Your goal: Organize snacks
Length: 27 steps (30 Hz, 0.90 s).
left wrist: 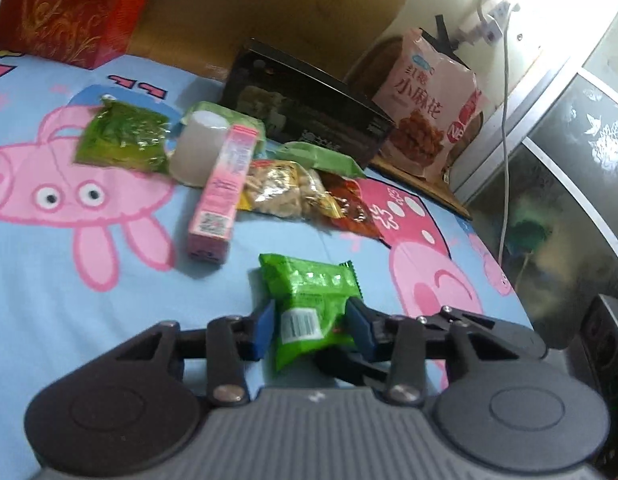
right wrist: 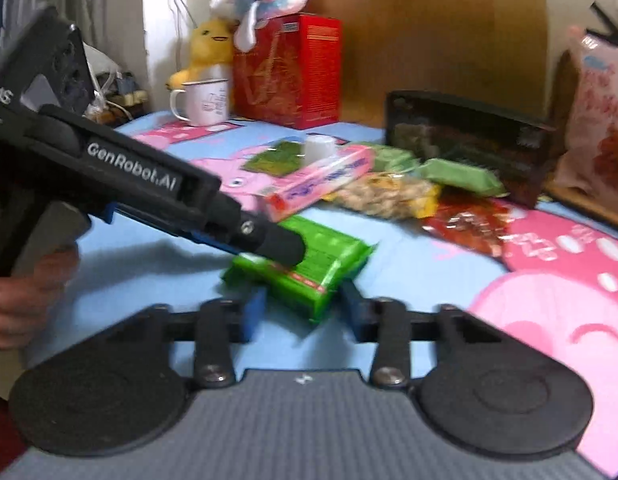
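The green snack packet (left wrist: 309, 300), glossy with a white barcode label, lies on the cartoon-pig bed sheet (left wrist: 109, 280) just in front of the pink box (left wrist: 223, 184). Its long axis runs away from the left tool (left wrist: 311, 328), whose blue pads clench its near end. The right tool (right wrist: 301, 312) seems released, pads beside the packet. The left tool's body reads "GenRobot.AI".

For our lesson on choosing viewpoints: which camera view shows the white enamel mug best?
The right wrist view. There the white enamel mug stands upright in full, handle visible, at the far edge of the blue cartoon sheet, beside the red box. The left wrist view does not show the mug at all.
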Available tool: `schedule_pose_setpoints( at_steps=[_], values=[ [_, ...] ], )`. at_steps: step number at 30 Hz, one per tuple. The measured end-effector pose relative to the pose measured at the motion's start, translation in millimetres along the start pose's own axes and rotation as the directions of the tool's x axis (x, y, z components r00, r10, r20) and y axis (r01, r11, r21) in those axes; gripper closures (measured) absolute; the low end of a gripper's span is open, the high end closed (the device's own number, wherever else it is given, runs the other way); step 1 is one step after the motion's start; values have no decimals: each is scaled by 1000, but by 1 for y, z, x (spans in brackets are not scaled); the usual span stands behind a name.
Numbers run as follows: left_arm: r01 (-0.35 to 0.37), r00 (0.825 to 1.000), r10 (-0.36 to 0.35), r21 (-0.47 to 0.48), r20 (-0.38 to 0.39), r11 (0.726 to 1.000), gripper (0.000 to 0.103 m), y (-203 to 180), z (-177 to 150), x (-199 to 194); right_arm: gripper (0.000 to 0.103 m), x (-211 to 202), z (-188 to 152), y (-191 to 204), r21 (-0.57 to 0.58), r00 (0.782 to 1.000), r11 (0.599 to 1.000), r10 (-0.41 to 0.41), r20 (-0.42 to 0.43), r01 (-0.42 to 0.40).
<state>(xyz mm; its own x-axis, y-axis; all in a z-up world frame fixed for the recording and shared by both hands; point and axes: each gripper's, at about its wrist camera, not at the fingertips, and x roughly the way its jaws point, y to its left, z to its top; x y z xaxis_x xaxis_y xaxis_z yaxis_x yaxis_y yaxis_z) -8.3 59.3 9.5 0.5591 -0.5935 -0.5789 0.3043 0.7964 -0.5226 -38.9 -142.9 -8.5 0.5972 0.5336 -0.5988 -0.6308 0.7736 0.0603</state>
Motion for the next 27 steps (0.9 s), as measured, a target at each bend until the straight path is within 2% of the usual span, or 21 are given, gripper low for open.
schedule_pose_setpoints(
  at_steps=[2, 3, 4, 5, 9, 12, 14, 15, 20, 21, 26, 27],
  values=[
    [15, 1000, -15, 8, -6, 1000, 65, -6, 3, 3, 63, 6, 20, -14, 13, 1000, 1000, 20, 7, -20],
    [24, 1000, -24, 12, -5, 1000, 65, -10, 4, 5, 63, 11, 21, -21, 20, 1000, 1000, 18, 24, -18],
    [32, 999, -32, 18, -2, 999, 65, -15, 6, 6, 63, 24, 7, -32, 26, 998, 999, 20, 68, -21],
    [43, 999, -43, 32, 5, 999, 65, -21, 10, 6, 63, 15, -16, -17, 46, 994, 999, -23, 109, 18],
    [67, 997, -69, 75, 32, 995, 65, -37, 35, 14, 63, -25, -13, 0, 81, 983, 991, -114, 147, 103],
    [73, 997, -76, 84, 34, 994, 65, -44, 67, 26, 63, -29, 5, -7, 70, 972, 986, -158, 176, 148],
    [76, 996, -80, 83, 47, 994, 65, -45, 94, 35, 63, -31, 20, -34, 69, 967, 986, -160, 199, 149],
    [76, 995, -80, 79, 53, 994, 65, -46, 105, 40, 63, -9, 39, -43, 65, 965, 985, -168, 203, 158],
    [63, 995, -66, 38, 80, 997, 65, -43, 164, 68, 64, -6, 90, -98, 126, 964, 982, -167, 209, 143],
    [55, 995, -58, 39, 85, 998, 65, -43, 173, 74, 64, 15, 104, -103, 133, 962, 980, -173, 210, 147],
    [7, 995, -12, 45, 103, 999, 65, -40, 208, 105, 65, 42, 137, -152, 186, 964, 975, -164, 210, 125],
    [1, 995, -5, 40, 99, 999, 65, -38, 212, 112, 64, 58, 142, -155, 198, 962, 971, -174, 208, 133]
  ],
)
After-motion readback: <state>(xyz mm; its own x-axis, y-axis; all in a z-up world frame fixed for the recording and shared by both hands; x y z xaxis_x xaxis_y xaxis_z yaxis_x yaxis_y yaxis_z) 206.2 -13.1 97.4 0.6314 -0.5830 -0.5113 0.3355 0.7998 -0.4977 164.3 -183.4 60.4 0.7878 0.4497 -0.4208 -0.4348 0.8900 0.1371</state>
